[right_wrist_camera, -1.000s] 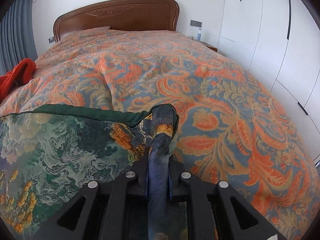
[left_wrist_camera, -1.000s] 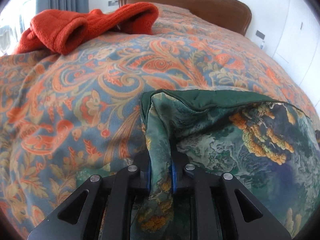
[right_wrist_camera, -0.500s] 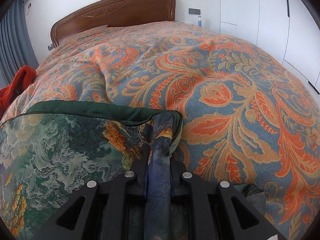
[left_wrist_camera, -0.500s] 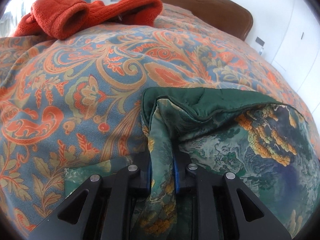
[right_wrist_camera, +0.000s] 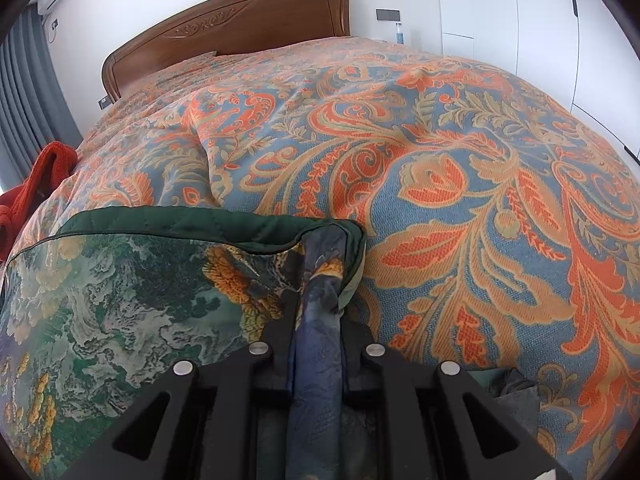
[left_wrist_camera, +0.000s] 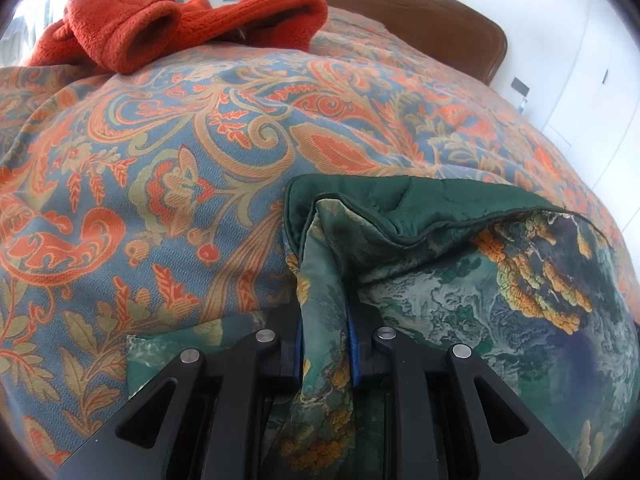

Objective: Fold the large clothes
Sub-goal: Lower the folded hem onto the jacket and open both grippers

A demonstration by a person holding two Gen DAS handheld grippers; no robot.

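On the bedspread (right_wrist_camera: 460,184), both grippers (left (left_wrist_camera: 325,332), right (right_wrist_camera: 318,320)) pinch the green garment (left_wrist_camera: 460,280).

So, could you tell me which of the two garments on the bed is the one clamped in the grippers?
The green landscape-print garment: the left gripper and right gripper each pinch a corner. The orange knit garment lies untouched near the headboard.

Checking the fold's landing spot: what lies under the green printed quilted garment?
Under the green printed quilted garment lies the orange-and-blue paisley bedspread; a lower layer of the garment peeks out near the gripper. Anything directly beneath is covered.
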